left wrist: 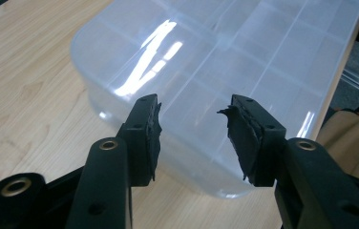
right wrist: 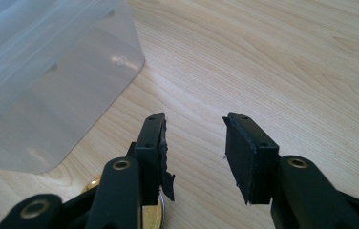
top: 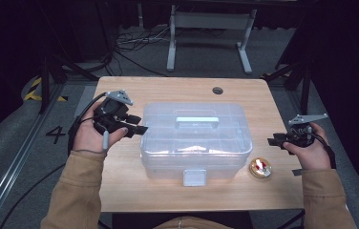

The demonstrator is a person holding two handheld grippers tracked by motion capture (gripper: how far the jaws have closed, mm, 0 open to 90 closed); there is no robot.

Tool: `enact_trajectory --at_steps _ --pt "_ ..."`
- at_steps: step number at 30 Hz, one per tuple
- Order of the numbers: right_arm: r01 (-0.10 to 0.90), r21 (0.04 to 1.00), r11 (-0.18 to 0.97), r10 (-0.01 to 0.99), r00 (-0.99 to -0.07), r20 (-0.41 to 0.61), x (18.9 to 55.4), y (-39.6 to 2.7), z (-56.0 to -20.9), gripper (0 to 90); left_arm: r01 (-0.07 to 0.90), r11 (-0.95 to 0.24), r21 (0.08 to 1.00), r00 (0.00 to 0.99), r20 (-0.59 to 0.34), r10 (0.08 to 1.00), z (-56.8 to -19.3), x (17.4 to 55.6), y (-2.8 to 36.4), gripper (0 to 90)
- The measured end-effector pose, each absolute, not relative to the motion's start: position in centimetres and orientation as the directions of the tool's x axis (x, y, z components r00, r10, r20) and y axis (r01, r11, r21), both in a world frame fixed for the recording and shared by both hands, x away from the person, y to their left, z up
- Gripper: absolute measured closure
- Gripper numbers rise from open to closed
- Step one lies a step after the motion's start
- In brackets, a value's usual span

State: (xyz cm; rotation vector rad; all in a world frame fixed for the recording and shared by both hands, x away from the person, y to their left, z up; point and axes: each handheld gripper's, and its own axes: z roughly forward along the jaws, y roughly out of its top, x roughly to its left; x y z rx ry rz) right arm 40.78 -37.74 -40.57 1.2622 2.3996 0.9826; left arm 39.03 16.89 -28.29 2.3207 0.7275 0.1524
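Nearest to me, at the near edge of the table (top: 120, 191), the grey latch (top: 194, 177) of the clear plastic box (top: 196, 138) juts toward me. Going left to right: my left gripper (left wrist: 194, 119) hangs over the left edge, jaws apart with nothing between them, their tips just beside the box's left wall. The box sits mid-table, lid on, its grey handle (top: 197, 121) on top. A small gold round tin (top: 260, 168) lies just right of the box's near right corner. My right gripper (right wrist: 194, 138) hovers at the right edge, jaws released, empty, the tin just under them.
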Motion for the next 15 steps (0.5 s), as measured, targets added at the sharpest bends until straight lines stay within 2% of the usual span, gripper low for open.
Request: enact_trajectory --at_steps 15 --pt "0.632 0.673 0.385 0.815 -0.575 0.073 39.6 -38.6 -40.8 58.4 0.395 -0.671 0.627 0.889 -0.078 0.451 -28.5 41.2 11.6 52.4"
